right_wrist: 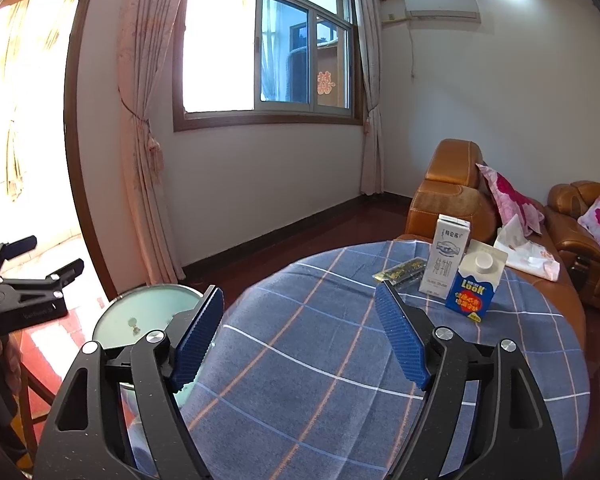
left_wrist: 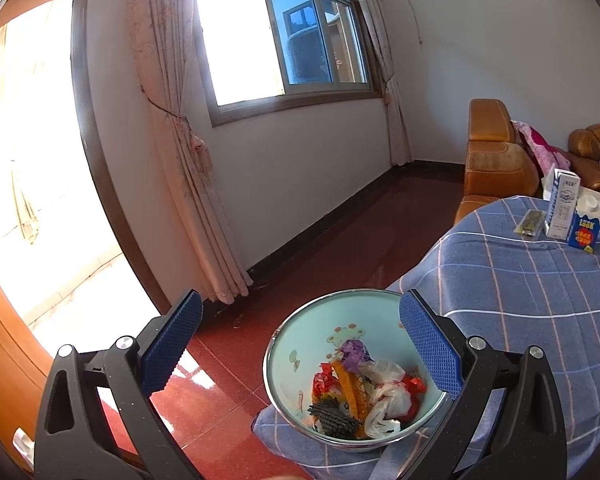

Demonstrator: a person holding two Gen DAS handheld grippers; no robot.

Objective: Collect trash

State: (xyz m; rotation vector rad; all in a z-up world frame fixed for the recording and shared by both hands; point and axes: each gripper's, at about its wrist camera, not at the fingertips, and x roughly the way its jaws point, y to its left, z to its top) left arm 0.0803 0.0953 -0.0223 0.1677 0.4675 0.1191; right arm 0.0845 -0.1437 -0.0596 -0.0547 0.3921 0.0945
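A light blue metal bowl (left_wrist: 300, 344) sits at the table's near left edge and holds trash: white plastic bag, red and orange wrappers, purple paper, a dark scrubber. My left gripper (left_wrist: 300, 350) is open and empty, hovering above the bowl. The bowl's rim (right_wrist: 140, 294) shows left in the right wrist view. My right gripper (right_wrist: 298, 338) is open and empty above the blue checked tablecloth (right_wrist: 320, 380). On the table's far side stand a blue "LOOK" carton (right_wrist: 474, 286), a tall white milk carton (right_wrist: 444, 258) and a flat green packet (right_wrist: 402, 270). The same three show in the left wrist view: blue carton (left_wrist: 586, 224), white carton (left_wrist: 560, 204), packet (left_wrist: 530, 222).
An orange leather sofa (right_wrist: 452, 196) with pink cushions stands behind the table. Crumpled white tissue (right_wrist: 528, 256) lies past the cartons. Red tiled floor (left_wrist: 340, 240) runs to the wall, curtains and window. A bright doorway is at the left. The left gripper (right_wrist: 40, 272) shows at the left edge.
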